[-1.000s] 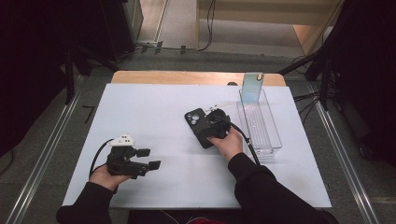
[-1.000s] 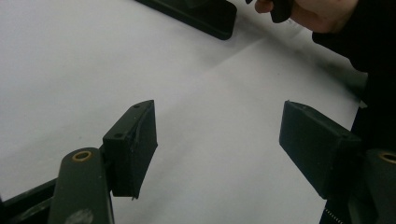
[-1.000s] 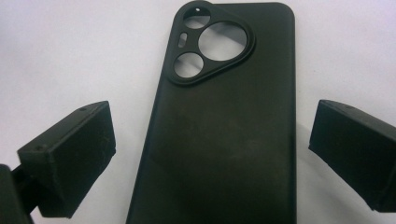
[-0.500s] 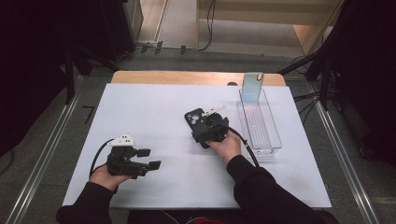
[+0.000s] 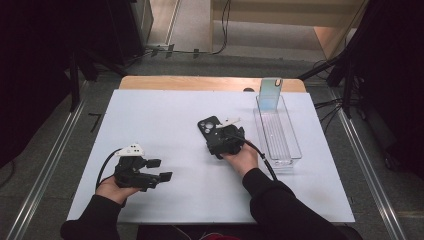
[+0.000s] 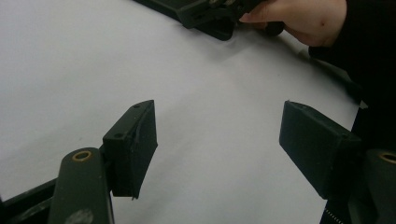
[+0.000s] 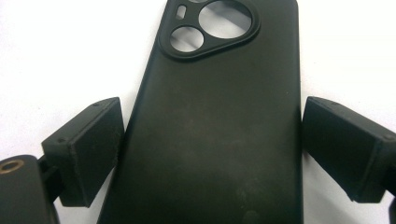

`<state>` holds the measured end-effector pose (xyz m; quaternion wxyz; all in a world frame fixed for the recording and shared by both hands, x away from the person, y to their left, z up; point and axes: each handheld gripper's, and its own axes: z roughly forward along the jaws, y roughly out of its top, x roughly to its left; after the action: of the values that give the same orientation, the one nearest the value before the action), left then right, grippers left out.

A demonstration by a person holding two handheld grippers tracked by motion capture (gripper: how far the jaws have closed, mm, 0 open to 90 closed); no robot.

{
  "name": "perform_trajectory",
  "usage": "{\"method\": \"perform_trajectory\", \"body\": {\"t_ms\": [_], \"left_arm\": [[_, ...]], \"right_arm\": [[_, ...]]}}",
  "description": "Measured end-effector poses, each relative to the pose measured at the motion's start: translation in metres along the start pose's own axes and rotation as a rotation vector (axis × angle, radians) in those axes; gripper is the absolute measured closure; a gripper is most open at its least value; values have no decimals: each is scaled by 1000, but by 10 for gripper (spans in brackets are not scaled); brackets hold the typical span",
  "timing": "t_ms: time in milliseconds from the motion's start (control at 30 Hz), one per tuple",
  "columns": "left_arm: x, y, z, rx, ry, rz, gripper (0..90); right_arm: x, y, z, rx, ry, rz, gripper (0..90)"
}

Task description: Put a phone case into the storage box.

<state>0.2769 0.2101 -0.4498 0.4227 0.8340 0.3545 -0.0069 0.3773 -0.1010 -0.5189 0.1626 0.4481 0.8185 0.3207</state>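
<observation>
black phone case (image 7: 219, 135) between right gripper (image 7: 212, 149) jaws

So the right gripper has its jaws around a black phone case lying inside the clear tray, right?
Not inside it. The high view shows the black phone case flat on the white table, beside the clear tray. The right gripper does straddle it, jaws just closing.
</observation>
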Motion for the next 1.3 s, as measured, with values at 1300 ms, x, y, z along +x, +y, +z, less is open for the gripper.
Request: {"method": "perform_trajectory", "body": {"t_ms": [1300], "left_arm": [[-1,7,0,-21,-12,-51,283]], "right_arm": [[-12,10,-40,-106,111,89,143]]}}
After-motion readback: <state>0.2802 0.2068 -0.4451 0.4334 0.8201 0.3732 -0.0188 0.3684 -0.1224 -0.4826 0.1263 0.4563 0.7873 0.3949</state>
